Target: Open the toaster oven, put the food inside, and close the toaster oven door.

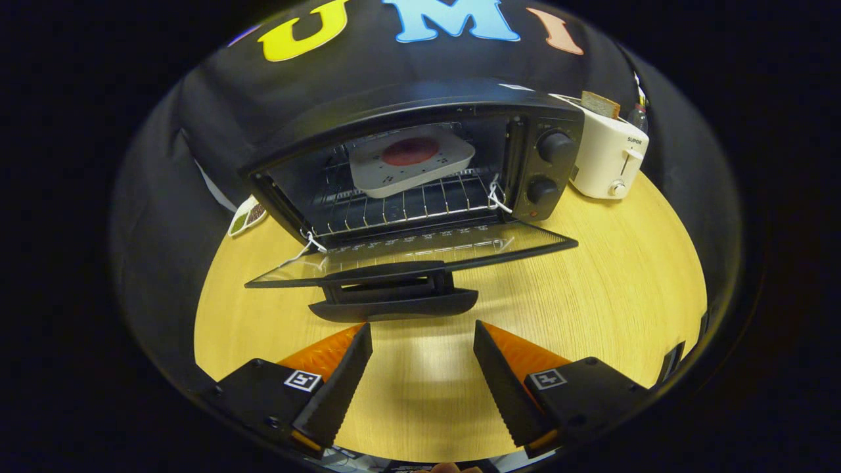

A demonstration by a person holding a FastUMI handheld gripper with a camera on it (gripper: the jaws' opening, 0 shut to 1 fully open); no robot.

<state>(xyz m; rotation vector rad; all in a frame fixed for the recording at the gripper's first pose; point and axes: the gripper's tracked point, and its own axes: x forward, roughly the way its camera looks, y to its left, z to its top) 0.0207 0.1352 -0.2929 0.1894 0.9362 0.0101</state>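
The toaster oven stands on the wooden worktop with its door fully lowered, lying flat and level out toward the camera. The door handle sits at the door's front edge, just ahead of the fingers.

Inside the oven, a white square plate rests on the wire rack, toward the back of the cavity. A round reddish piece of food lies on the middle of the plate. White string is tied at the right hinge side of the opening, and a similar string shows at the left hinge side.

Two dials, upper and lower, are on the oven's right-hand panel.

The hand-held gripper is held low over the worktop, fingers spread wide apart with bare worktop between them. It holds nothing; the fingertips are near the door handle but not touching it.

To the right of the oven, close beside it, stands a white pop-up toaster with a slice of bread sticking up from its slot. To the left of the oven, a small patterned item lies at the worktop's edge; its kind cannot be determined.
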